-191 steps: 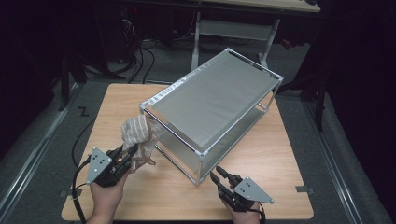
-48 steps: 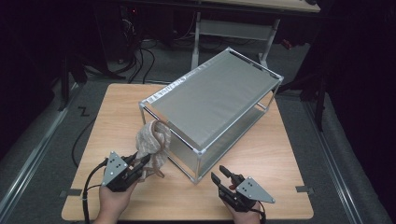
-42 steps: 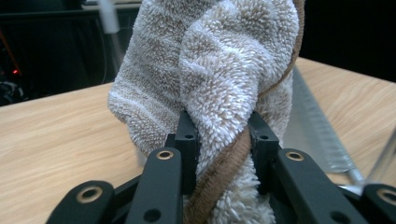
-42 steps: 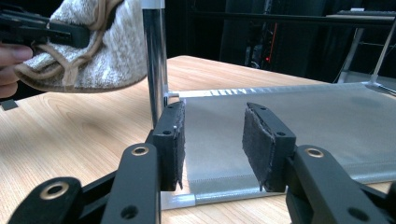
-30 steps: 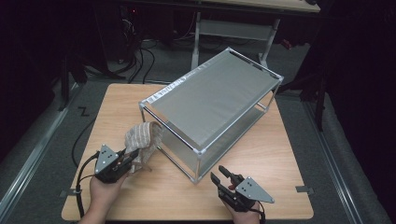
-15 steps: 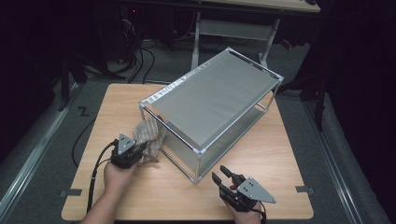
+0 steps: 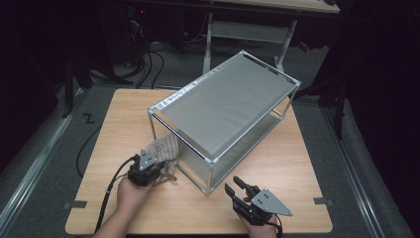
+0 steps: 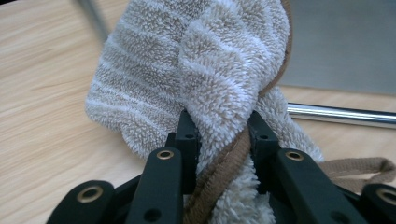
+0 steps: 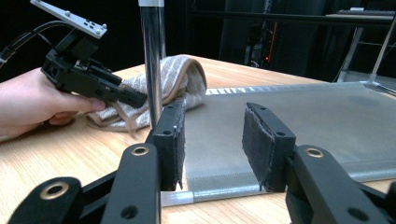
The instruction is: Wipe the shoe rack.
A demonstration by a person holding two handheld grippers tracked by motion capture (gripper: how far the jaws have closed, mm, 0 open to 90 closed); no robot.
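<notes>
On the table: a big metal rack (image 7: 225,116) with two grey cloth shelves stands just ahead of both grippers.
Rack: it has not moved; its near corner post (image 9: 153,56) rises right in front of the right gripper.
Lower shelf: the grey sheet (image 9: 299,126) lies low and flat, just past the right gripper's jaws, and looks bare on this side.
Towel: the striped beige towel (image 8: 196,70) sits bunched up in front of the left gripper, down on the wood, touching the open end of the rack.
What changed: a moment ago the towel hung up higher, near the top bar; now it is low, at the mouth of the lower shelf.
Left gripper: the left gripper (image 7: 157,168) has come forward and down, and its jaws squeeze a fold of the towel and its brown edge.
Right gripper: the right gripper (image 9: 212,140) rests near the rack's corner, jaws partly apart with nothing between them.
What it means: the towel looks ready to be pushed in onto the lower shelf, so the job seems about halfway.
</notes>
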